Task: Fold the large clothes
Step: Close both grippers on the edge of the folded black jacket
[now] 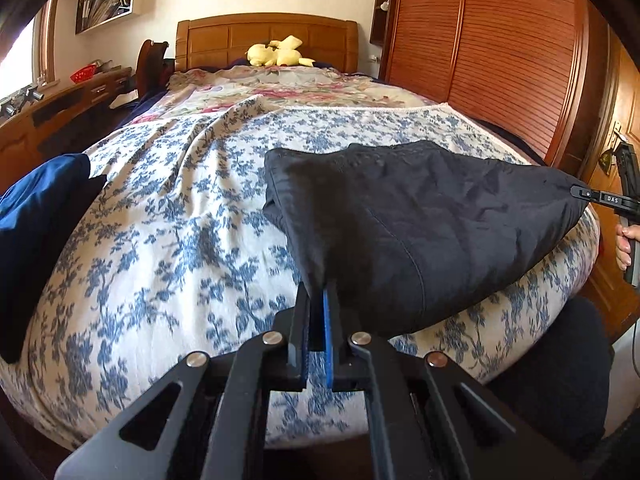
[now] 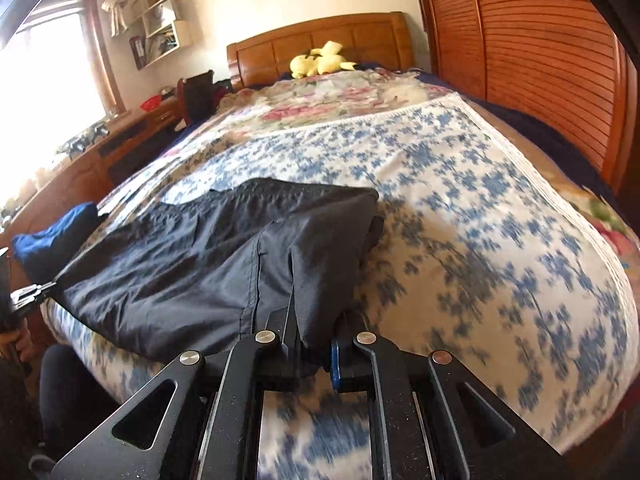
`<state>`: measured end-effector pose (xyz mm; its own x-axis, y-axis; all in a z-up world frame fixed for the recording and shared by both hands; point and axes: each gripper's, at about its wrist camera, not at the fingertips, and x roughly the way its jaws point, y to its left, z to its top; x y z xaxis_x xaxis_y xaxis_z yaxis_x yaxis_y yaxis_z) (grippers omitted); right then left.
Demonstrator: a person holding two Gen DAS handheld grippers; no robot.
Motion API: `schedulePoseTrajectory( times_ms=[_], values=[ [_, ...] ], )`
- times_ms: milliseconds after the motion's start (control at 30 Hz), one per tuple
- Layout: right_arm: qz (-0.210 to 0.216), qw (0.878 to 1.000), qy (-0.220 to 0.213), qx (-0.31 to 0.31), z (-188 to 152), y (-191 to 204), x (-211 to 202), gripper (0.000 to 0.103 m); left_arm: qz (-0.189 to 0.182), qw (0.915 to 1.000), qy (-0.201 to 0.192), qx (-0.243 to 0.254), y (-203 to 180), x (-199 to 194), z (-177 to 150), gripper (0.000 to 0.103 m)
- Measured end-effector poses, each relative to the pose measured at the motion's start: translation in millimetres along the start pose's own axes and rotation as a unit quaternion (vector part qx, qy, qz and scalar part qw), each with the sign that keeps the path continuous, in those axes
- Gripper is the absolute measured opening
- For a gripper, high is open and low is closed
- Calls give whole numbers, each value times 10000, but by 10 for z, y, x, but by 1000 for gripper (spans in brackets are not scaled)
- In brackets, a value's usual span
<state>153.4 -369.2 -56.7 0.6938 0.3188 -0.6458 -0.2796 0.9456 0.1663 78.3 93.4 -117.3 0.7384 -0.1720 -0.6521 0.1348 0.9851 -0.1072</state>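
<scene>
A black garment [image 1: 420, 220] hangs stretched between 2 handheld grippers over the near end of a bed covered by a blue-flowered blanket [image 1: 168, 232]. The left gripper [image 1: 318, 304] is clamped on 1 near corner, and the right gripper [image 2: 316, 332] is clenched on the other; the far part of the cloth rests on the blanket. The fabric looks thin, light and limp, probably a little slick, so it should sag between holds. Corners and hems seem the surest places to pinch. A folded blue garment [image 1: 36, 200] lies at the bed's left edge.

Bright daylight from blown-out window [image 2: 48, 76], fisheye-warped dark corners, motion-blurred bedspread [image 2: 500, 248] at right.
</scene>
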Motion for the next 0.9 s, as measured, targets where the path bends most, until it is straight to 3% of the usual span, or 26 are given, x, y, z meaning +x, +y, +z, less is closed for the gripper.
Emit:
schedulePoseTrajectory(
  times_ms=[333, 467, 533, 633, 900],
  values=[
    [-225, 9993, 303, 23, -225, -112, 193, 12, 219, 9995, 192, 95, -62, 81, -59, 4],
    [-465, 9981, 384, 141, -304, -167, 315, 25, 230, 9994, 216, 145, -69, 98, -61, 4],
    [-507, 9974, 449, 264, -340, -199, 379, 41, 223, 9994, 221, 159, -61, 105, -66, 4],
    [-525, 9965, 523, 390, -380, -206, 446, 53, 191, 9995, 215, 143, -51, 108, -85, 4],
    [-476, 9948, 614, 663, -434, -195, 517, 55, 165, 9997, 174, 71, -25, 124, -128, 4]
  ],
)
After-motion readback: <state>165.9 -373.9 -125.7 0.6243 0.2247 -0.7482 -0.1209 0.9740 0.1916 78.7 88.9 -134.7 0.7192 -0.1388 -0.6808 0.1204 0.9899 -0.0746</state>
